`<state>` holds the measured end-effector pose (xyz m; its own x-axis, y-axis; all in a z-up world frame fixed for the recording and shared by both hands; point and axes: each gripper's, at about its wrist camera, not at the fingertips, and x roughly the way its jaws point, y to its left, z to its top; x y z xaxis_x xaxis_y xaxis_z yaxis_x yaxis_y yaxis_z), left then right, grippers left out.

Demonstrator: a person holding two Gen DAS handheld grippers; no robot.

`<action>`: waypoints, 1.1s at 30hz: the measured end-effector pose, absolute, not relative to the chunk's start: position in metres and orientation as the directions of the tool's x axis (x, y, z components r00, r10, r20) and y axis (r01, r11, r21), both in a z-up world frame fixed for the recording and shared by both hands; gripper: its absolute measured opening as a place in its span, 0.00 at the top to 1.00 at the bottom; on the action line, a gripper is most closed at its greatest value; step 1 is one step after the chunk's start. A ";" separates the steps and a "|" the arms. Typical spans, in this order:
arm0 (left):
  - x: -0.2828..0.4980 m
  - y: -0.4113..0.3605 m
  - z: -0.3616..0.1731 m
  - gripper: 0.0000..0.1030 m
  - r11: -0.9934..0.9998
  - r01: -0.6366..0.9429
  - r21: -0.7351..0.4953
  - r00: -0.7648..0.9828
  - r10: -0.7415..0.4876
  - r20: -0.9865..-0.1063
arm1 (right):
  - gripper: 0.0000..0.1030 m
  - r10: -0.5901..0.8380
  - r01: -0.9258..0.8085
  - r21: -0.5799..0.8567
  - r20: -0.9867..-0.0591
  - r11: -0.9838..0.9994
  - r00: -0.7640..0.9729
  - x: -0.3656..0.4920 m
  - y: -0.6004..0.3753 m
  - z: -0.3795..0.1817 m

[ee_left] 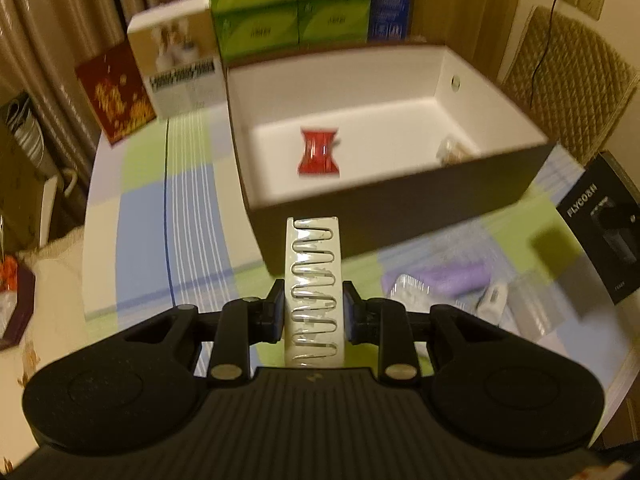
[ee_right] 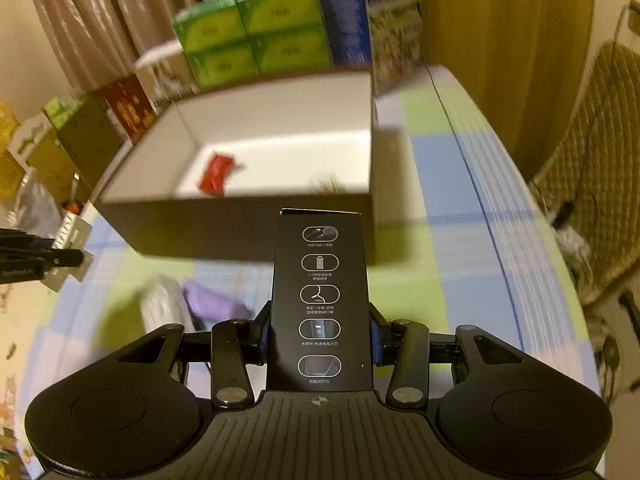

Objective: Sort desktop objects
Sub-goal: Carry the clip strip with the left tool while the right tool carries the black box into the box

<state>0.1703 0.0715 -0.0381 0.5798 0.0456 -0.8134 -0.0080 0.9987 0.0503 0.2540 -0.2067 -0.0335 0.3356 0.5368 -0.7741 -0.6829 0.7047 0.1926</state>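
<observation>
Above the checked tablecloth (ee_left: 160,216), left tongs (ee_left: 313,314) clamp a white card (ee_left: 313,280); right tongs (ee_right: 319,338) clamp a black box (ee_right: 320,300).

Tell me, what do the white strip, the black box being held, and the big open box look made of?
White strip: probably card under clear glossy plastic, since a shiny film covers a wavy metal wire. Black box: printed cardboard by the look of it, matte, with crisp edges and white icons. Big open box: stiff cardboard, dark outside, plain white inside, with thin straight walls.
</observation>
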 end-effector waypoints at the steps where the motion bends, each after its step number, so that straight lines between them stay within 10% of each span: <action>1: 0.175 0.072 -0.031 0.77 0.999 0.001 0.052 0.590 0.041 -0.806 | 0.60 0.551 -0.689 0.199 -0.764 0.697 0.337 0.260 -0.203 -0.025; 14: 0.257 0.071 0.010 0.77 0.997 0.058 0.057 0.641 0.007 -0.767 | 0.60 0.626 -0.742 0.183 -0.682 0.645 0.377 0.337 -0.125 0.032; 33: 0.384 0.089 -0.063 0.77 0.997 -0.004 0.082 0.516 0.072 -0.854 | 0.60 0.455 -0.755 -0.005 -0.796 0.655 0.400 0.426 -0.027 -0.059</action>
